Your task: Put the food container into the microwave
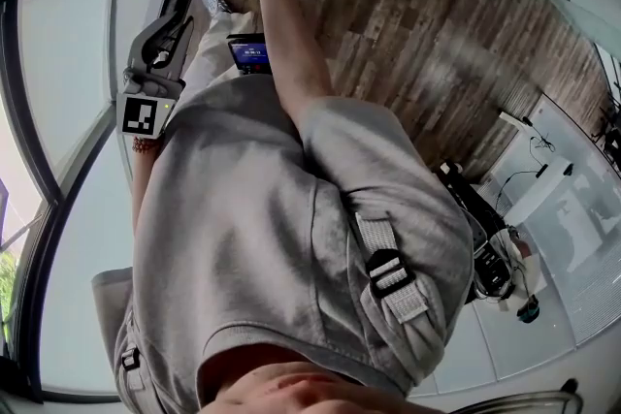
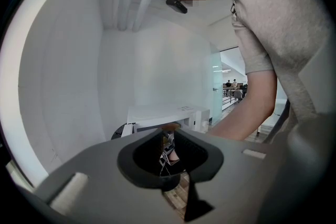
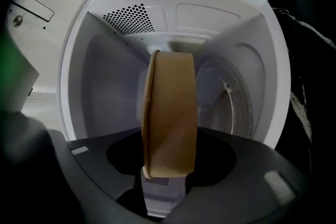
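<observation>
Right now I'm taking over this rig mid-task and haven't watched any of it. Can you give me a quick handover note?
Right gripper: fingers shut on the brown food container, held in front of the open microwave cavity.
Left gripper: fingers slightly apart with nothing between them, away from the microwave.
Done: microwave stands open, container is picked up and faces the cavity.
Left: carry it in, set it on the glass plate, release, and probably close the door.
</observation>
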The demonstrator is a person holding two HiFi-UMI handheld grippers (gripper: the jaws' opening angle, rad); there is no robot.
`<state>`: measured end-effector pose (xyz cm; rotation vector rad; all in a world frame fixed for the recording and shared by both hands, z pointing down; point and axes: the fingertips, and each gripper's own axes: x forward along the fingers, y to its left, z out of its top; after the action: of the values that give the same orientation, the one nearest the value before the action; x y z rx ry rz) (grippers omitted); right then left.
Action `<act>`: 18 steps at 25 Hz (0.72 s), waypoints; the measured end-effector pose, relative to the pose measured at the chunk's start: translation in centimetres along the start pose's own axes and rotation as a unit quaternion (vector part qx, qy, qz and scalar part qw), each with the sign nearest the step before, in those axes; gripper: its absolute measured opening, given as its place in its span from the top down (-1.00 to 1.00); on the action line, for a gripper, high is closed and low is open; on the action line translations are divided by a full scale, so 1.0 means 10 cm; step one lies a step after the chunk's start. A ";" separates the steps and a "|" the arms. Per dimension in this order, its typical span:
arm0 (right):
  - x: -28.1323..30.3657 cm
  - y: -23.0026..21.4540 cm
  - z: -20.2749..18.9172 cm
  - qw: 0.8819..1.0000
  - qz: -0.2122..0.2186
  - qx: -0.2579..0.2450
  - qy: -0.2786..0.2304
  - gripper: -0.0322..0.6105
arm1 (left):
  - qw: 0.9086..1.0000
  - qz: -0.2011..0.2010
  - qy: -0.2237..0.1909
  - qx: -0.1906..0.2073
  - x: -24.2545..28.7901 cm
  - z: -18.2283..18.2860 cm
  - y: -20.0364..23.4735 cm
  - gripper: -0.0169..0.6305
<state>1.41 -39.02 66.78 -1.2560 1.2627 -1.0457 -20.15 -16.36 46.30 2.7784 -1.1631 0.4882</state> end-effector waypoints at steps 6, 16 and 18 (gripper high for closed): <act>0.02 0.03 0.03 1.000 -0.002 0.005 -0.017 0.14 | 1.000 0.003 0.001 -0.006 -0.04 -0.03 0.00 0.76; -0.02 0.05 -0.03 1.000 0.005 0.012 -0.017 -0.06 | 1.000 0.007 -0.008 -0.015 -0.05 0.02 0.04 0.76; -0.01 0.08 -0.04 1.000 0.008 0.020 -0.023 -0.14 | 1.000 0.008 -0.008 -0.014 -0.07 0.01 0.04 0.76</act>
<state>0.89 -38.87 66.08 -1.2315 1.2101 -1.0205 -20.83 -16.24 45.93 2.7574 -1.1873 0.4478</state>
